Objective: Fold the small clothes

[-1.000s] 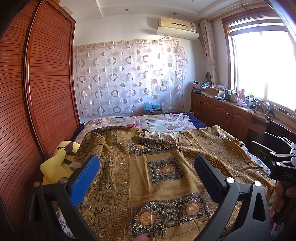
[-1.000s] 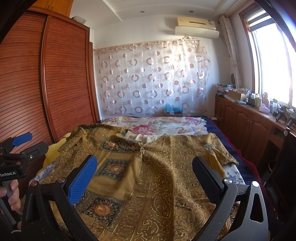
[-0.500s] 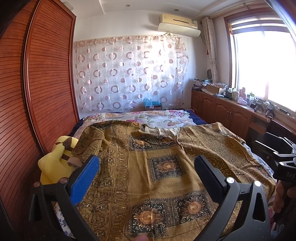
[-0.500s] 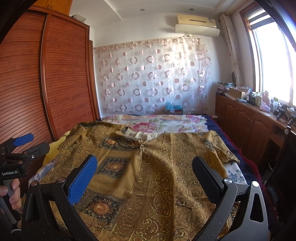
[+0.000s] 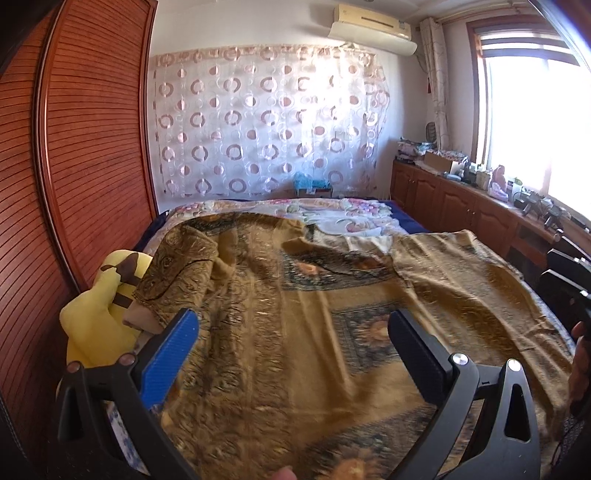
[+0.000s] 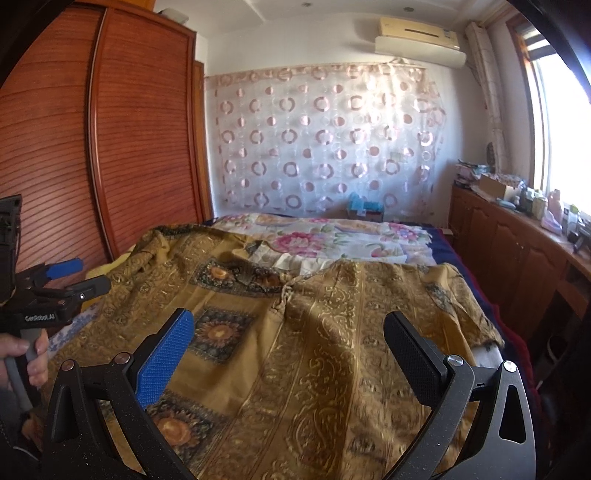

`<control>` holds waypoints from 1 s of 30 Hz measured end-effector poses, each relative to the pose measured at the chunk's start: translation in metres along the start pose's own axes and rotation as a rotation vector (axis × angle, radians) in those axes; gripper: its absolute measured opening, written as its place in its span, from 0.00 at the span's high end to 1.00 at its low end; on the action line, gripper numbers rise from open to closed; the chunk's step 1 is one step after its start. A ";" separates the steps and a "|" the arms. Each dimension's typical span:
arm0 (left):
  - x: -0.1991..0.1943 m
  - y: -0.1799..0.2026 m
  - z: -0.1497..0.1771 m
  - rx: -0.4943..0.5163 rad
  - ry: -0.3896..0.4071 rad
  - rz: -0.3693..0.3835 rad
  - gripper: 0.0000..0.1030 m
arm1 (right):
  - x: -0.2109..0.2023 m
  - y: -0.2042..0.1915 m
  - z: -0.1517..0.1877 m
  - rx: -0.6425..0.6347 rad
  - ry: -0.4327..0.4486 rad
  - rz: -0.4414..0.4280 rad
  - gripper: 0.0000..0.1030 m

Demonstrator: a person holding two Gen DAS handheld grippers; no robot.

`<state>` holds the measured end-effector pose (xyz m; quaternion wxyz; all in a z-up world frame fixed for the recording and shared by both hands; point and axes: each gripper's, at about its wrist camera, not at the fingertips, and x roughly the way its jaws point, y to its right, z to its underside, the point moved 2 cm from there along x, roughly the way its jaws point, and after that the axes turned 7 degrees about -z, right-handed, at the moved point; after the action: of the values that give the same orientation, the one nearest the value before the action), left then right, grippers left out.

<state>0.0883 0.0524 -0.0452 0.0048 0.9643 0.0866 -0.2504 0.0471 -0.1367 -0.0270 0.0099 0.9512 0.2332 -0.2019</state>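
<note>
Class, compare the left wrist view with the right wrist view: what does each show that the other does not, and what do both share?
Only the left wrist view shows the yellow plush toy clearly, beside the garment's sleeve.

Only the right wrist view shows the left claw from outside, with the hand gripping its handle.

Both share the golden patterned garment spread on the bed, the floral bedsheet, the circle-patterned curtain, the air conditioner, the wooden wardrobe, and an open claw, holding nothing.
</note>
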 end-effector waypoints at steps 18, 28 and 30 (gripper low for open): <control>0.064 -0.101 -0.027 -0.062 -0.124 -0.068 0.00 | 0.108 -0.012 -0.004 -0.020 -0.201 -0.136 0.00; 0.119 -0.150 -0.022 -0.141 -0.243 -0.055 0.06 | 0.173 -0.012 -0.008 -0.024 -0.336 -0.197 0.00; 0.131 -0.157 -0.015 -0.174 -0.284 -0.014 0.11 | 0.184 -0.012 -0.010 -0.016 -0.353 -0.209 0.00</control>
<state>0.1817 0.2293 -0.0898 0.0986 0.9145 0.1133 -0.3757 0.1947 -0.0439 -0.0885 0.0371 0.8716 0.3268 -0.3634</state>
